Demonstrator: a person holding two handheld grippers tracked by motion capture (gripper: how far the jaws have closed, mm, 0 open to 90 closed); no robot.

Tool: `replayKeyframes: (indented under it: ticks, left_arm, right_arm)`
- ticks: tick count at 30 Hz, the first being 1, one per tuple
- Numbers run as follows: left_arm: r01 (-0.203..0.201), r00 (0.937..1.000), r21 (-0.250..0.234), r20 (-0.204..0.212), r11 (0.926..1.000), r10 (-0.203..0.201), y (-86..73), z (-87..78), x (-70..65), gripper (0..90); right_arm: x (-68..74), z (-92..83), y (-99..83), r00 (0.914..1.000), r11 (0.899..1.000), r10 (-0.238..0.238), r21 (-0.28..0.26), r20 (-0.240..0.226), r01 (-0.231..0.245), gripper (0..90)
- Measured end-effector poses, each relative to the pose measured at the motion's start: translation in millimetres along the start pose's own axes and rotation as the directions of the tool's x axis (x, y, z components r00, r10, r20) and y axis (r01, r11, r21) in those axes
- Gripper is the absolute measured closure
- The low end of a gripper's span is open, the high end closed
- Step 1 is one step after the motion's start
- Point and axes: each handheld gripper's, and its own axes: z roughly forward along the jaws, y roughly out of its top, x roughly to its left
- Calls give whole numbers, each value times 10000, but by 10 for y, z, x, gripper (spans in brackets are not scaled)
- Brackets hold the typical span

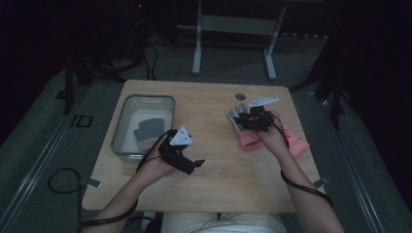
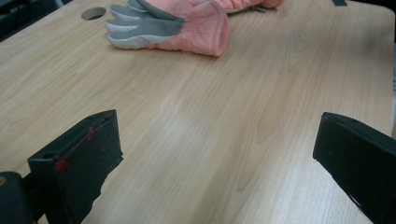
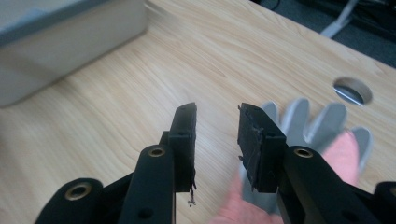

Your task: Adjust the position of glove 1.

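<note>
High view: at a wooden table [image 1: 209, 165], a grey bin [image 1: 121, 127] already holds dark gloves while a pink glove [image 1: 252, 138] lies beneath the right gripper [image 1: 241, 119], jaws partly apart and empty; left gripper [image 1: 194, 164] gapes wide. Best approach: pinch the cuff squarely before lifting.

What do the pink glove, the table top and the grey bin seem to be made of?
Glove: soft padded fabric, matt pink, with grey and pale finger patches that look like smoother synthetic. Table top: wood-grain streaks with a faint sheen, probably laminate rather than solid wood. Bin: likely plastic, judging by its thin, smooth, rounded grey walls.
</note>
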Motion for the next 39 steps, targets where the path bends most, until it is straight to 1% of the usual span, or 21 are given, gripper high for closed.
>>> replayKeyframes:
  ticks: [2, 5, 7, 8, 9, 11, 12, 14, 16, 20, 23, 25, 26, 28, 30, 31, 33, 36, 37, 38, 39]
  left_arm:
    - [20, 9999, 54, 109, 10000, -21, -60, 56, -84, 7]
    - [-5, 10000, 151, -18, 9999, 5, -179, 134, -209, 8]
    - [189, 9998, 104, -116, 9998, -187, -275, 178, -277, 8]
    - [189, 9998, 104, -116, 9998, -187, -275, 178, -277, 8]
    - [343, 9993, 225, -147, 9992, -340, -364, 223, -332, 8]
    - [212, 9990, 392, -412, 9990, -196, -437, 263, -397, 8]
    - [161, 9990, 499, -436, 9986, -139, -467, 282, -424, 8]
    - [271, 9985, 561, -482, 9981, -244, -529, 309, -467, 8]
    - [521, 9979, 485, -409, 9975, -502, -589, 325, -495, 8]
    - [814, 9955, 412, -518, 9958, -792, -661, 332, -556, 8]
    - [600, 9930, 140, -1027, 9981, -582, -679, 312, -640, 8]
    - [540, 9930, 111, -1056, 9985, -525, -686, 313, -669, 8]
    - [540, 9930, 111, -1056, 9985, -525, -686, 313, -669, 8]
    - [581, 9927, 190, -1067, 9981, -558, -705, 322, -683, 8]
    - [640, 9932, 181, -983, 9978, -619, -711, 321, -685, 8]
    - [717, 9929, 148, -966, 9973, -699, -718, 320, -692, 8]
    - [652, 9931, 207, -986, 9977, -628, -732, 327, -702, 8]
    - [727, 9930, 164, -941, 9972, -708, -735, 327, -688, 8]
    - [727, 9930, 164, -941, 9972, -708, -735, 327, -688, 8]
    - [727, 9930, 164, -941, 9972, -708, -735, 327, -688, 8]
    - [543, 9924, 98, -1108, 9985, -528, -738, 313, -687, 8]
  right_arm:
    - [-59, 34, -44, 9999, 9999, 27, 118, 126, -28, 670]
    - [-139, 102, -92, 9991, 9992, 75, 377, 409, -90, 673]
    - [-191, 165, -110, 9962, 9963, 96, 843, 864, -170, 682]
    - [-191, 165, -110, 9962, 9963, 96, 843, 864, -170, 682]
    - [-247, 234, -125, 9952, 9930, 260, 1125, 948, -367, 679]
    - [-298, 300, -135, 9934, 9899, 366, 1323, 1091, -510, 674]
    - [-316, 329, -136, 9933, 9897, 413, 1320, 1077, -555, 668]
    - [-342, 387, -129, 9935, 9889, 332, 1404, 1086, -484, 652]
    - [-361, 445, -114, 9931, 9882, 100, 1507, 1165, -276, 628]
    - [-413, 567, -110, 9915, 9813, -168, 1924, 1288, -83, 594]
    - [-438, 658, -156, 9892, 9708, -478, 2395, 1387, 134, 590]
    - [-452, 723, -217, 9898, 9654, -532, 2604, 1323, 171, 587]
    - [-452, 723, -217, 9898, 9654, -532, 2604, 1323, 171, 587]
    - [-460, 780, -302, 9914, 9721, -504, 2335, 1208, 210, 602]
    - [-468, 789, -329, 9942, 9760, -251, 2176, 1048, 18, 670]
    - [-468, 789, -329, 9942, 9760, -251, 2176, 1048, 18, 670]
    - [-450, 800, -366, 9953, 9772, -84, 2118, 962, -122, 771]
    - [-465, 777, -383, 9933, 9790, 551, 1901, 1020, -739, 852]
    - [-465, 777, -383, 9933, 9790, 551, 1901, 1020, -739, 852]
    - [-469, 757, -387, 9904, 9796, 883, 1707, 1066, -1057, 867]
    - [-448, 697, -376, 9846, 9794, 1290, 1406, 1177, -1451, 883]
